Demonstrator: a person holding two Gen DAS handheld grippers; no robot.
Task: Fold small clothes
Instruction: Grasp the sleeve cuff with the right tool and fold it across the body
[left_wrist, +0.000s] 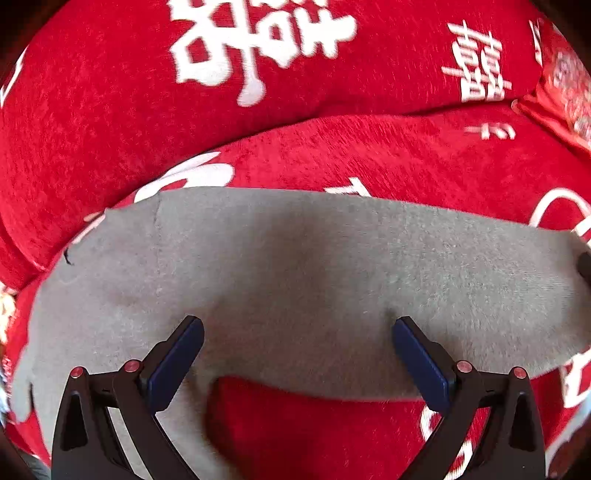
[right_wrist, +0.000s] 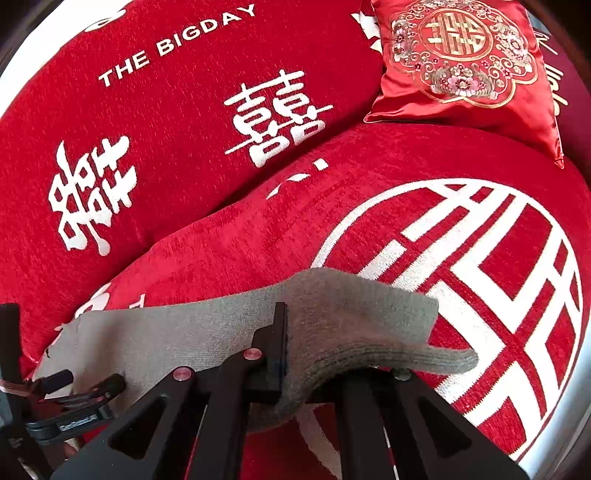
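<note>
A soft grey knitted sock (left_wrist: 295, 266) lies on a red sofa seat cushion with white signs (left_wrist: 424, 158). It is fuzzy and long, stretched flat from side to side. The left gripper (left_wrist: 297, 334) hangs over it, spread wide. The right gripper (right_wrist: 314, 350) pinches the sock's end (right_wrist: 354, 317), lifting it a little

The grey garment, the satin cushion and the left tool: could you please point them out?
grey garment (left_wrist: 295, 266): left wrist view, middle of cloth.
satin cushion (right_wrist: 461, 55): right wrist view, embroidered centre.
left tool (left_wrist: 297, 332): left wrist view, between fingertips.
</note>
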